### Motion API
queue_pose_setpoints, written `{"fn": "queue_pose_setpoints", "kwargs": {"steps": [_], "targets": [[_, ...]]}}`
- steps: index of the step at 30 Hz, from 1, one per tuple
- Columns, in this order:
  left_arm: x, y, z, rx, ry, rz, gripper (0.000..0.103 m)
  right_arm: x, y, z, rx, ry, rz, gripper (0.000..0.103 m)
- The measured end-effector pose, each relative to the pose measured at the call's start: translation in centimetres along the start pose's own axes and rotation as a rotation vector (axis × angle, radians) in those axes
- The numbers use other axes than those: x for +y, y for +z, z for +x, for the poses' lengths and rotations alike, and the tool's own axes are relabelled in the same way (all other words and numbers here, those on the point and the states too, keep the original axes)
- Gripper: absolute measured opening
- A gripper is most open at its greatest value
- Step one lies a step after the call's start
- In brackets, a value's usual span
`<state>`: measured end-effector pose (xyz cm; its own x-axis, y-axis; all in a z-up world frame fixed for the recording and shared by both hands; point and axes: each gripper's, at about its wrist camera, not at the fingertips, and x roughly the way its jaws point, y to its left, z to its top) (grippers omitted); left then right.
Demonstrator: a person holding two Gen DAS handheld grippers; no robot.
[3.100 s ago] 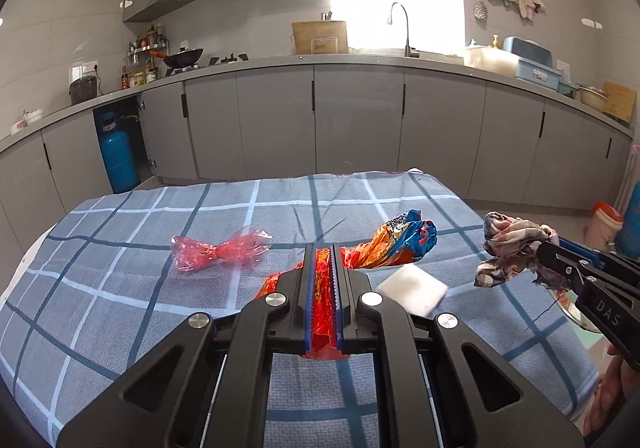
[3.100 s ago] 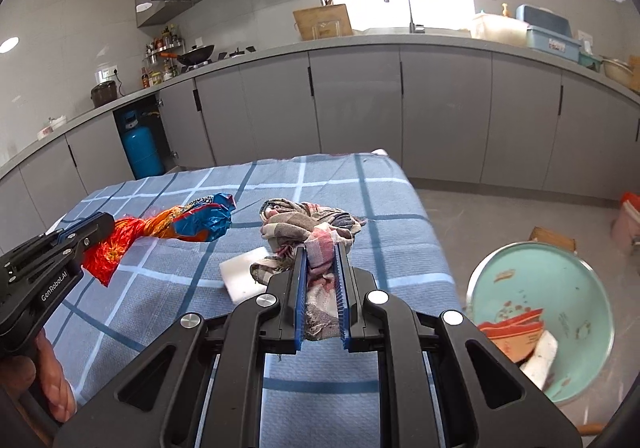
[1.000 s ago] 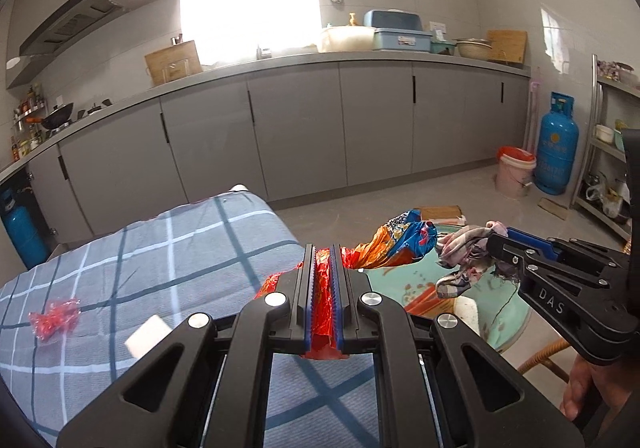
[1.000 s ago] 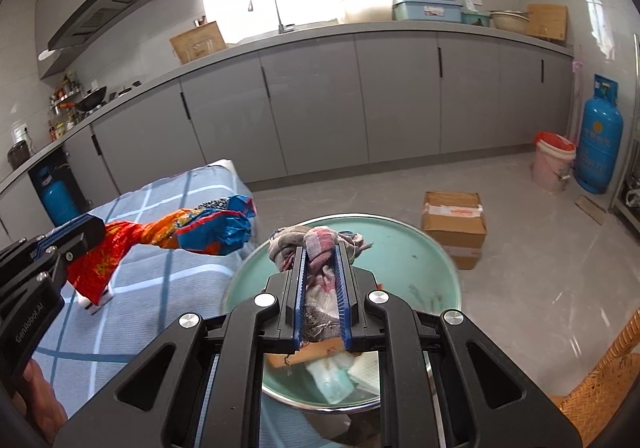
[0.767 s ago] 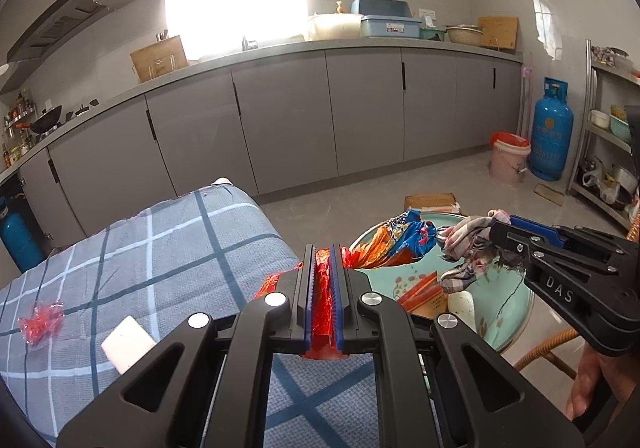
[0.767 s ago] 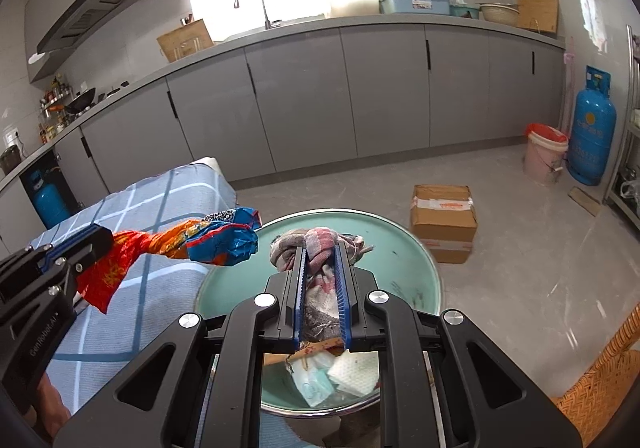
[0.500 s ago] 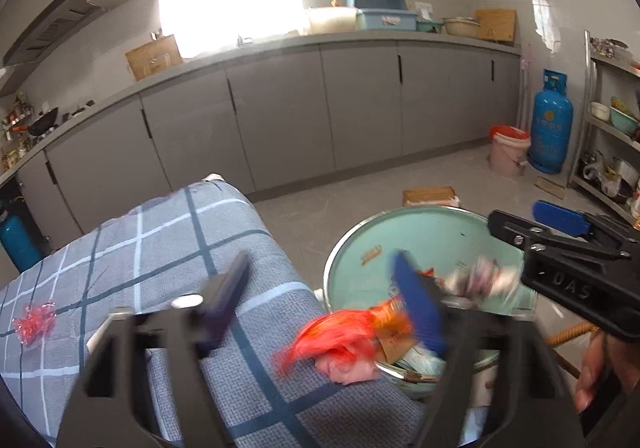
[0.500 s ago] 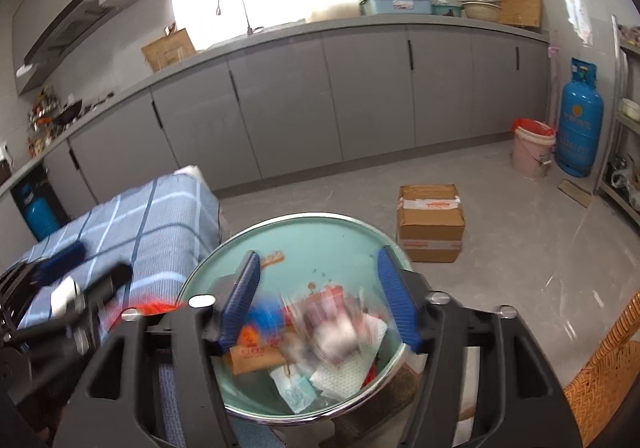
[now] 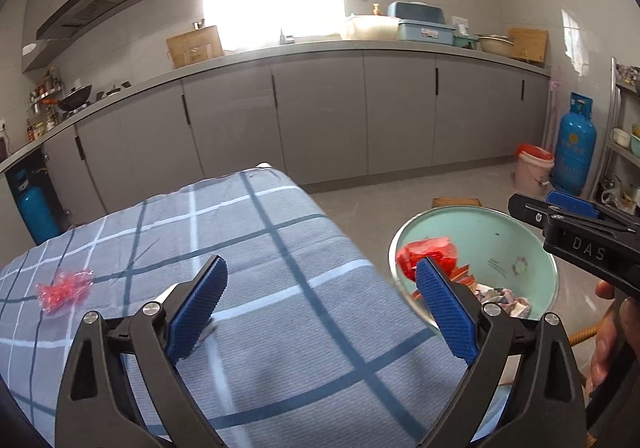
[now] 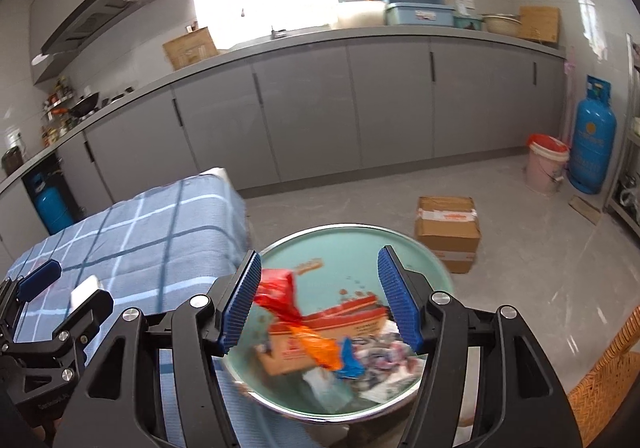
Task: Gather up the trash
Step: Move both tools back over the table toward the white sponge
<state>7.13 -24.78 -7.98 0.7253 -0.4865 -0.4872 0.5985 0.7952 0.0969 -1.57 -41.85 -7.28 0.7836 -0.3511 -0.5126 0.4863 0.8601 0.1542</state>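
Both wrappers now down in the green bin [image 10: 360, 248], left hand-held gripper [image 9: 320, 304] and "DAS"-marked right hand-held gripper [image 10: 320, 296] spread wide apart.

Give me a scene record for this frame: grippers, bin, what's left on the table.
left gripper: jaws open, empty, above the table edge
right gripper: jaws open, empty, above the bin
trash bin: mint green, round, on the floor beside the table
bin contents: orange-red snack wrapper, crumpled patterned cloth, flattened carton
table: blue plaid cloth
left on table: red plastic wrapper, white flat piece
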Motion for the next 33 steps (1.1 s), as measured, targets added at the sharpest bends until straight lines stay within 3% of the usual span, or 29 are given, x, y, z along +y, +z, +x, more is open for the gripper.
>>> {"fn": "queue_pose_setpoints", "kwargs": {"steps": [16,30,33], "targets": [[10.2,-2.6,-2.5,0.040,0.169,-0.151,0.096,9.8,-0.9,1.0,0.048,0.141,-0.133,0.061],[23.8,-6.5,-4.9,0.085,0.412,-0.339,0.096,19.6,-2.8,3.1,0.122,0.289,-0.276,0.061],[26.3,-7.5,-5.3,0.099,0.452,-0.381,0.096,21.9,-3.0,3.7,0.135,0.324,-0.310,0.067]]}}
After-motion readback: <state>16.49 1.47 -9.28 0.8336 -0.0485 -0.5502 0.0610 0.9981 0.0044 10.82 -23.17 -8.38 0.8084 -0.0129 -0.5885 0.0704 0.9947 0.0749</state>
